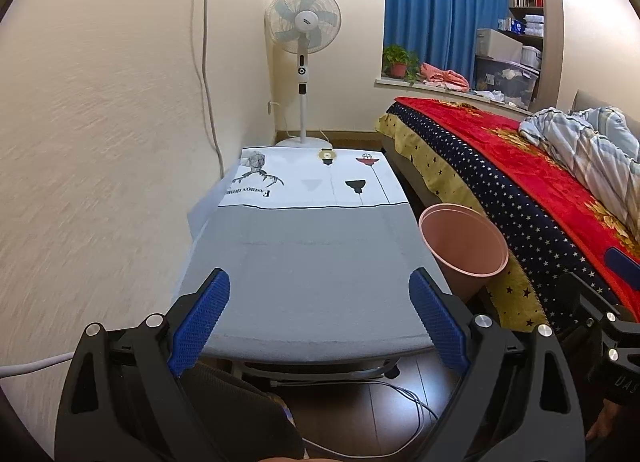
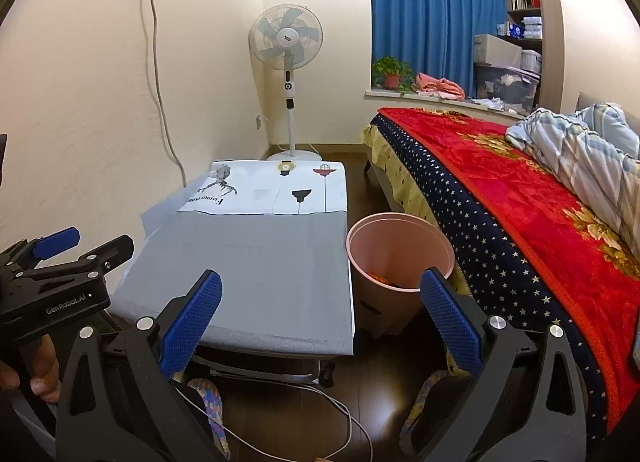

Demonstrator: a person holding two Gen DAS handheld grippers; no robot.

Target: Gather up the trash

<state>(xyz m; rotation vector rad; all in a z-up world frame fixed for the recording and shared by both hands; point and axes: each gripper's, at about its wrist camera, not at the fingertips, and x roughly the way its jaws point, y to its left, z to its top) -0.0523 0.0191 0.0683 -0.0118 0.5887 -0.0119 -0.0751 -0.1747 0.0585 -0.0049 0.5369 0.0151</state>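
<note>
Both hand-held grippers hover above the near end of a low table (image 1: 312, 262) covered with a grey and white cloth, and both stand wide apart with nothing between the blue pads. The left gripper (image 1: 318, 322) points straight along the tabletop; its fingertips frame only bare grey cloth. The right gripper (image 2: 320, 322) sits further toward the bed (image 2: 520, 222), its left finger over the table's near right corner and its right fingertip overlapping the near rim of the pink bin (image 2: 400, 254).

The pink bin stands on the dark floor in the gap between the table's right edge and the bed, just ahead of the right gripper and off to the right of the left gripper. Some orange scraps (image 2: 378, 276) lie low inside it, by the near wall; what they are cannot be told

A white cable (image 2: 320, 406) trails over the floor under the table
</note>
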